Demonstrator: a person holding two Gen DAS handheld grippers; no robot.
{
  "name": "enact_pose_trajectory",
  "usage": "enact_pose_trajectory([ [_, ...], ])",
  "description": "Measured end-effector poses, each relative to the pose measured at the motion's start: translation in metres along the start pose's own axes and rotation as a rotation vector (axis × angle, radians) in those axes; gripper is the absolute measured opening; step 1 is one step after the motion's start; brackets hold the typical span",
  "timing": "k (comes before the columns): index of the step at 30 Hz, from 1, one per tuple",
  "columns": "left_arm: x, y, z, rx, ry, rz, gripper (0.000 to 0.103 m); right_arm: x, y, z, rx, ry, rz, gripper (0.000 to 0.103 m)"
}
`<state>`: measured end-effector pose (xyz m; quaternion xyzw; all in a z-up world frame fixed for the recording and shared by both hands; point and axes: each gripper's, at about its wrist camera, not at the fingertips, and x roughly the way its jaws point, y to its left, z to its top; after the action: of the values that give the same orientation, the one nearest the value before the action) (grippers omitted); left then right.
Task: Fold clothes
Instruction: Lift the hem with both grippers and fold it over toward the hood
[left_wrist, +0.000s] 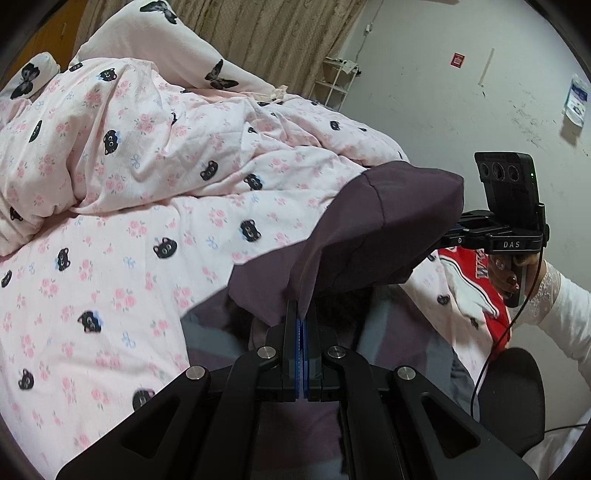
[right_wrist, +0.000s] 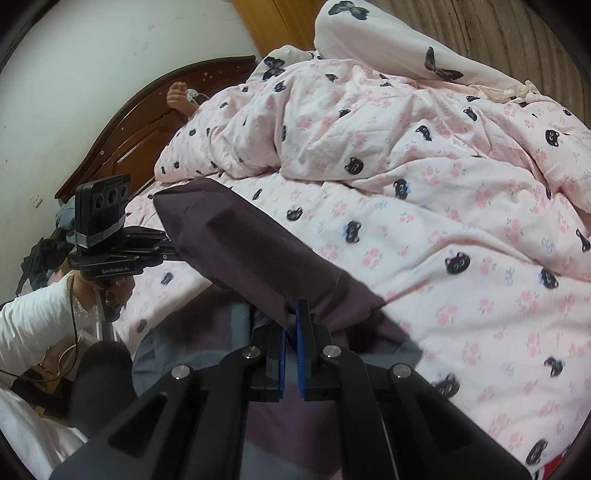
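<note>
A dark purple garment with grey panels (left_wrist: 388, 225) is lifted above the bed and hangs stretched between both grippers. My left gripper (left_wrist: 303, 314) is shut on one edge of it, the cloth rising from between the blue pads. My right gripper (right_wrist: 292, 314) is shut on the other edge of the same garment (right_wrist: 258, 251). The rest of the garment drapes below and under the grippers. Each gripper shows in the other's view: the right one (left_wrist: 506, 229) at right, the left one (right_wrist: 107, 236) at left.
A pink bedsheet with black cat faces (left_wrist: 110, 258) covers the bed, with a bunched quilt (left_wrist: 166, 140) and butterfly pillow (left_wrist: 166, 33) behind. A red and white garment (left_wrist: 476, 288) lies at the bed edge. A wooden headboard (right_wrist: 147, 125) and black chair (left_wrist: 513, 398) stand nearby.
</note>
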<state>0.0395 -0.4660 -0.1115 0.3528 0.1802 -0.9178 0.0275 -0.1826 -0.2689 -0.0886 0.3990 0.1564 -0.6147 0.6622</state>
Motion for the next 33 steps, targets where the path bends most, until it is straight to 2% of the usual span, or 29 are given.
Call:
enact_pose_trajectory([
  [10, -0.013, -0.019, -0.032, 0.011, 0.038, -0.002, 0.000, -0.006, 0.023, -0.041, -0.009, 0.033, 0.003, 0.005],
  [17, -0.007, -0.032, -0.061, 0.041, 0.098, 0.014, 0.000, 0.005, 0.039, -0.078, -0.031, 0.078, -0.021, 0.005],
  [25, 0.003, -0.039, -0.087, 0.051, 0.135, 0.047, 0.000, 0.025, 0.056, -0.109, -0.114, 0.119, -0.112, 0.005],
  [33, 0.005, -0.040, -0.104, 0.023, 0.100, 0.082, 0.000, 0.038, 0.075, -0.126, -0.229, 0.102, -0.285, 0.009],
])
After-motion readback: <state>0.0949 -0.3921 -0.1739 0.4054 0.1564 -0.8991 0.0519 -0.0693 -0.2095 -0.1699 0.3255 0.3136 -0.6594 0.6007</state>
